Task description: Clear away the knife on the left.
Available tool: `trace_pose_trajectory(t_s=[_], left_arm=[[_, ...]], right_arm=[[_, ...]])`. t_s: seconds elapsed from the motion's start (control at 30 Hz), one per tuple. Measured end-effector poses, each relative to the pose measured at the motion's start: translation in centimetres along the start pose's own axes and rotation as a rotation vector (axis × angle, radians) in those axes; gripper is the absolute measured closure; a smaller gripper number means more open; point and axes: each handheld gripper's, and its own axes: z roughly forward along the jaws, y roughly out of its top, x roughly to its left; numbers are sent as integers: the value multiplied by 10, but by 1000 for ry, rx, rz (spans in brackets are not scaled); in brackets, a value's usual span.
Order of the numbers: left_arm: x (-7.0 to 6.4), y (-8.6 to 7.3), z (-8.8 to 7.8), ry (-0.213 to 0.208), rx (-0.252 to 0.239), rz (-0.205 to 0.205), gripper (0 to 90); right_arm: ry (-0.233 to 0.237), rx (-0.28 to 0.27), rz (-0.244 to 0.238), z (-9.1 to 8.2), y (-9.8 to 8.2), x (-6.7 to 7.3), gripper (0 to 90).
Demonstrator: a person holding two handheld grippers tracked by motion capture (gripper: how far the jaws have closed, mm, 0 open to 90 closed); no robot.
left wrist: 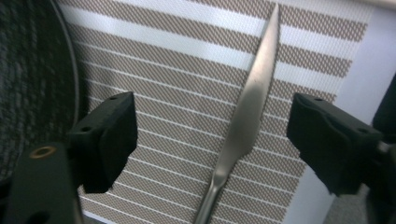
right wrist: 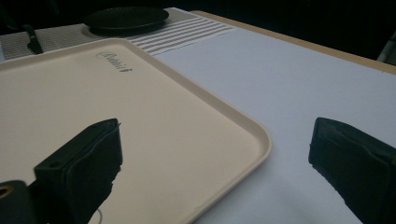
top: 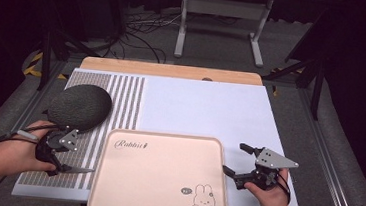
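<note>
Approach to grasp: left tool (left wrist: pixel 212 140), jaws apart, straddles the knife (left wrist: pixel 247 112) on the striped mat (left wrist: pixel 187 70); next, close squarely. Right tool (right wrist: pixel 212 163) waits, jaws apart.

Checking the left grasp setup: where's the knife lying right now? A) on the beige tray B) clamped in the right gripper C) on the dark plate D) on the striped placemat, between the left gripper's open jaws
D: the knife lies flat on the striped placemat, with the left gripper jaws apart on either side of it and neither pad touching the blade.
</note>
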Motion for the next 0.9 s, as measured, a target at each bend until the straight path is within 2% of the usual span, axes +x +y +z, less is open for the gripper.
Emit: trace_pose_trajectory(t_s=[0.13,0.23,0.37,0.57,0.67,0.73,0.83,0.9], left_arm=[[2,-5,5,-11,17,-1,230],[6,-9,8,-19,54,8,267],[9,-13,12,-30,90,41,323],[10,-18,17,-76,154,81,409],[10,-20,19,-90,179,112,459],[11,-23,23,-116,195,135,514],[11,-24,25,-122,214,144,551],[13,-25,25,-122,233,176,628]], right_arm=[[8,-7,-3,0,1,1,38],[16,-12,-6,-1,1,1,37],[24,-17,-4,-1,1,1,37],[35,-17,-8,0,1,2,36],[39,-15,-10,0,1,2,36],[43,-12,-12,0,1,2,36],[48,-11,-15,1,1,2,36],[51,-12,-15,1,1,3,37]])
